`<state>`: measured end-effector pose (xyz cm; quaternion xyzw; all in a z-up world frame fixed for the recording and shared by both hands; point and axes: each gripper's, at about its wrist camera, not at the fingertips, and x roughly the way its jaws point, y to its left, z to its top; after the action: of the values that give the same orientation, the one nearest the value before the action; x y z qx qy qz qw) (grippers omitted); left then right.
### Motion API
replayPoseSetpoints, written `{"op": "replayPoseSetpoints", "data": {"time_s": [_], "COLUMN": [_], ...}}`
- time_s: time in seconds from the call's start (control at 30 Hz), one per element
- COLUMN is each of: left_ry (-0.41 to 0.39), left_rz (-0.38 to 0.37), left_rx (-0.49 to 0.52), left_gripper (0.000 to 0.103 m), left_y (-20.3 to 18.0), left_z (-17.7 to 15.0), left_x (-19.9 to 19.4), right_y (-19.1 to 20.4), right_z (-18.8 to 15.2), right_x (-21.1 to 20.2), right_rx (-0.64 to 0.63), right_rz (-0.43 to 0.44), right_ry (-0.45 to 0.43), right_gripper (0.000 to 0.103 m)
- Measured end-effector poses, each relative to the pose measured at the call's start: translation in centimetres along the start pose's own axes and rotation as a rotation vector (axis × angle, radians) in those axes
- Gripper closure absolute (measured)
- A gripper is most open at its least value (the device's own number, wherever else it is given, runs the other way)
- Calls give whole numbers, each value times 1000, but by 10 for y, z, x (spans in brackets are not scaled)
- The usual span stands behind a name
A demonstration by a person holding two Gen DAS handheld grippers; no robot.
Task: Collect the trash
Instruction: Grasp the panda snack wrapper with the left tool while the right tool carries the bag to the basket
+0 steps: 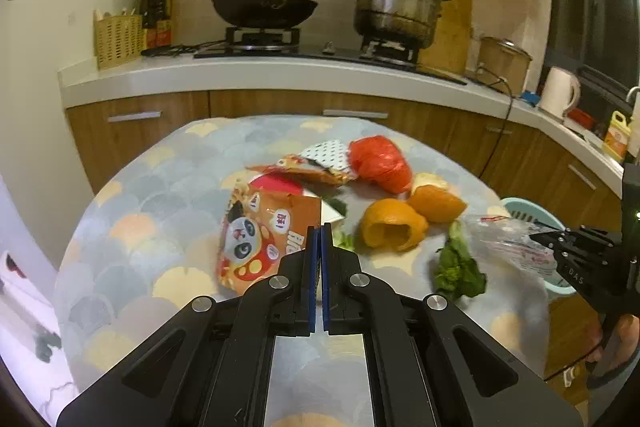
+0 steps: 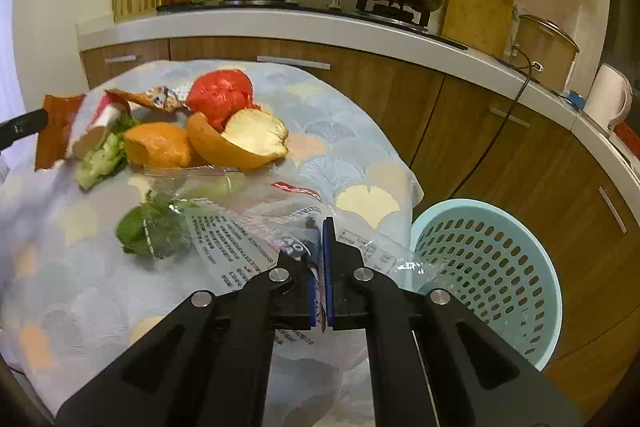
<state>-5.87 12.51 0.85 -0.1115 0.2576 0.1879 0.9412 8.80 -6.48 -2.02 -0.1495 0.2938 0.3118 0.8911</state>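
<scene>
The left gripper (image 1: 320, 227) pinches the orange panda snack wrapper (image 1: 260, 239) above the table (image 1: 120, 227). The right gripper (image 2: 320, 223) clamps the clear printed plastic bag (image 2: 240, 239) at the table's edge, just beside the pale blue basket (image 2: 500, 267), while orange peels (image 2: 236, 139) lie on the cloth.

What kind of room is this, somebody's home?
Most likely a home kitchen: a black wok and a steel steamer pot sit on a gas stove, and a white kettle stands on the counter.
</scene>
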Motion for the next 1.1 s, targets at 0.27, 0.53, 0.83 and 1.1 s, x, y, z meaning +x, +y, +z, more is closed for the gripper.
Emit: {"op": "replayPoseSetpoints", "data": {"time_s": [0.27, 0.53, 0.83, 1.1], "left_ry": [-36, -84, -113, -138], "left_rz": [-70, -149, -233, -354], "left_rx": [31, 86, 182, 298], "left_gripper": [103, 103, 103, 103], "left_y": [-12, -40, -87, -165], "left_z": [3, 11, 23, 46], "left_x": [-13, -25, -25, -9], "right_y": [-11, -34, -79, -132], "right_z": [-3, -4, -15, -39], "right_x": [-28, -58, -75, -69], "right_rx": [99, 183, 298, 424], "right_rz": [19, 3, -64, -150], "right_ry": [-37, -94, -126, -87], "right_gripper": [101, 101, 101, 101]}}
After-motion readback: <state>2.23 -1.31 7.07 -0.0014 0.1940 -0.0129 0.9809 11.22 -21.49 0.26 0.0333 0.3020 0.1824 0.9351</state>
